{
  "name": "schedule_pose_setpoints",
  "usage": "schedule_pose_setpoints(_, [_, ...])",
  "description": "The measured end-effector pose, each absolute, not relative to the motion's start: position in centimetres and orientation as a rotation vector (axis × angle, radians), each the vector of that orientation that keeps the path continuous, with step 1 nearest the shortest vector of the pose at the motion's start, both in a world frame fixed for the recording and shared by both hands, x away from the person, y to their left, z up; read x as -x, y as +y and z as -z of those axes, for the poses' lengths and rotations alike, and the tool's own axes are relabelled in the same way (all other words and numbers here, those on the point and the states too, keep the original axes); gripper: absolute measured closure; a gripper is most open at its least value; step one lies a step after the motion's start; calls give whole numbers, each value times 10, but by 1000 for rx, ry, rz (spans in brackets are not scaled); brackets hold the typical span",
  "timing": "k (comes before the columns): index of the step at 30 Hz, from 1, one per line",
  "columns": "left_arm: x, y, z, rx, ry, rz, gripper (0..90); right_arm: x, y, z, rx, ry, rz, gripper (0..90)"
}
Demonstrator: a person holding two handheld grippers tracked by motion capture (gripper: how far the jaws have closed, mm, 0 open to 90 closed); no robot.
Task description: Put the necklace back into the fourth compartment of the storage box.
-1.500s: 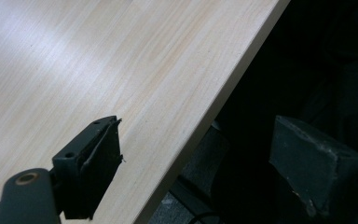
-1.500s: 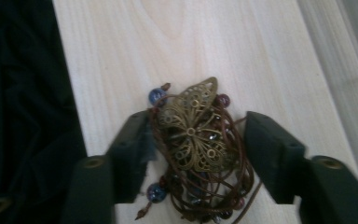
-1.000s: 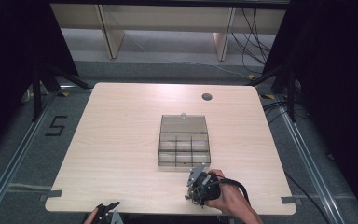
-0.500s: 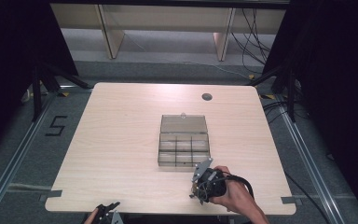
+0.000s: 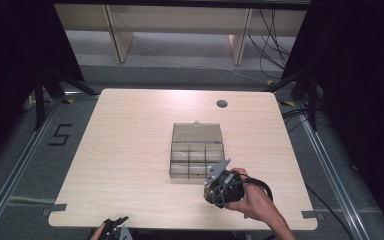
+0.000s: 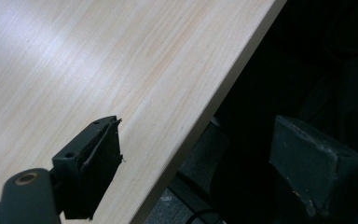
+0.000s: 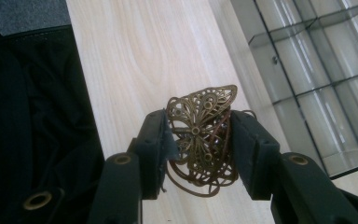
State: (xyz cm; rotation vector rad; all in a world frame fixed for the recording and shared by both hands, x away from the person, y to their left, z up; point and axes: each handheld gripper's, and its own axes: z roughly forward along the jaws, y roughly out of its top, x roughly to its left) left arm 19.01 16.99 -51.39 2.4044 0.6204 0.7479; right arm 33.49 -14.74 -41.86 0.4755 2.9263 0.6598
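A bronze filigree ornament (image 7: 203,135), pierced with scrollwork and shaped like a leaf or wing, is clamped between the two black jaws of the right gripper (image 7: 200,144), held above the pale wooden table (image 5: 130,150) near its front edge. Just beyond it sits a clear plastic compartment box (image 5: 196,157) with its lid open. The left gripper (image 5: 114,227) hangs at the table's near edge, jaws wide apart and holding nothing.

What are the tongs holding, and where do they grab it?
The right tongs pinch a bronze filigree ornament by its two sides. The left tongs hold nothing.
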Motion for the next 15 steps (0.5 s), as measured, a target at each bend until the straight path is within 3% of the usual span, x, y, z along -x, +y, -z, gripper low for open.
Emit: schedule_pose_setpoints(15, [-190, 170, 513, -2404, 618, -749, 158, -355, -127, 384, -445, 2921, -671, 588])
